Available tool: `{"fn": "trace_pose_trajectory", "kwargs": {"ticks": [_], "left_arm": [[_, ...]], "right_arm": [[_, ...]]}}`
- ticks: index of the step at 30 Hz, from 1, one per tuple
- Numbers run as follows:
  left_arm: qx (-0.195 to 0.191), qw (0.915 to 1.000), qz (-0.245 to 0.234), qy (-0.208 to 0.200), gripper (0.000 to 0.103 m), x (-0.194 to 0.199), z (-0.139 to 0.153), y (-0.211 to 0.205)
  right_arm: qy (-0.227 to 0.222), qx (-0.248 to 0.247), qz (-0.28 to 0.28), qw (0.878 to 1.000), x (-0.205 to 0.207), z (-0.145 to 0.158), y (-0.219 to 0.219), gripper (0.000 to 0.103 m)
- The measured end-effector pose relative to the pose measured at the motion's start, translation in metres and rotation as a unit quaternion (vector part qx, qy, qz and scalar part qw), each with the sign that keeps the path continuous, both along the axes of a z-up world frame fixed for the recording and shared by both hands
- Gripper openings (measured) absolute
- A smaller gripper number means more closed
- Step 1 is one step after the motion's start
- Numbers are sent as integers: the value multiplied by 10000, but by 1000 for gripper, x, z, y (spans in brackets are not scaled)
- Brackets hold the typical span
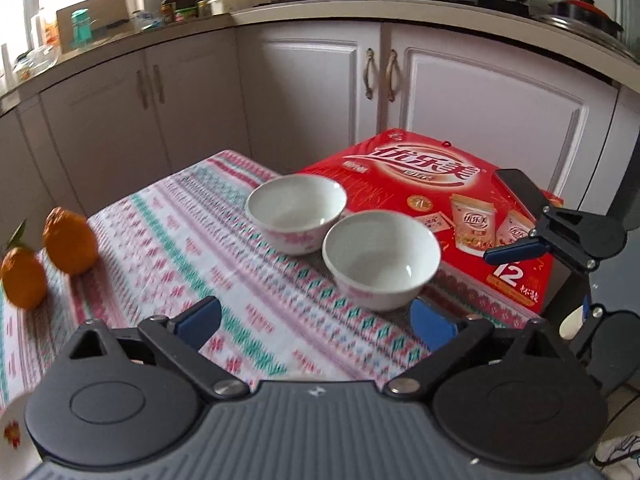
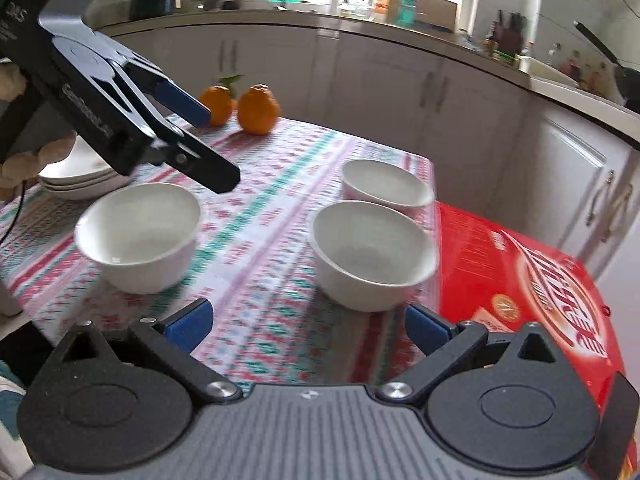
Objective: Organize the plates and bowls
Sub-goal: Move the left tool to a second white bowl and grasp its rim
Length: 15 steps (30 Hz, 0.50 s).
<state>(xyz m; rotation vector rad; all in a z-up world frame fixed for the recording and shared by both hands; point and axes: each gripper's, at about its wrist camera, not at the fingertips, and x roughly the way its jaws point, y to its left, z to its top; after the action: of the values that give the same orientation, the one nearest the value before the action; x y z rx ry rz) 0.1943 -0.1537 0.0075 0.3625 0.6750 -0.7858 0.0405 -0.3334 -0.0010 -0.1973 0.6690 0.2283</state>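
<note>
Bowls (image 2: 374, 254) unstacked on worktop (image 2: 256, 216); both hand-held grippers, left (image 1: 316, 320) and right (image 2: 308, 320), released, approaching; next: grasp nearest rim.

Three bowls sit on the counter (image 2: 256, 216): one bowl (image 2: 138, 236) at left, two bowls (image 2: 372, 254) close together at right beside a carton (image 2: 520, 276). Stacked plates (image 2: 76, 178) lie behind the left bowl. Two oranges (image 2: 258, 110) sit at the far edge.
</note>
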Motion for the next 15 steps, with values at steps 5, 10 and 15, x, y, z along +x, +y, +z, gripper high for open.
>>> {"fn": "trace_pose_trajectory", "kwargs": {"ticks": [5,10,15], "left_arm": [[125,9996,-231,52,101,11,-4,-25],[325,9989,-343,-6,101,20,-13,-46],[419,9982,-364,211,101,36,-24,-58]], "right_arm": [[59,-55,-167,9998,11,-9,-17,103],[98,-124,-152,9998,23,-18,-26,103],[51,-143,-94,9998,35,-25,-32,103]]}}
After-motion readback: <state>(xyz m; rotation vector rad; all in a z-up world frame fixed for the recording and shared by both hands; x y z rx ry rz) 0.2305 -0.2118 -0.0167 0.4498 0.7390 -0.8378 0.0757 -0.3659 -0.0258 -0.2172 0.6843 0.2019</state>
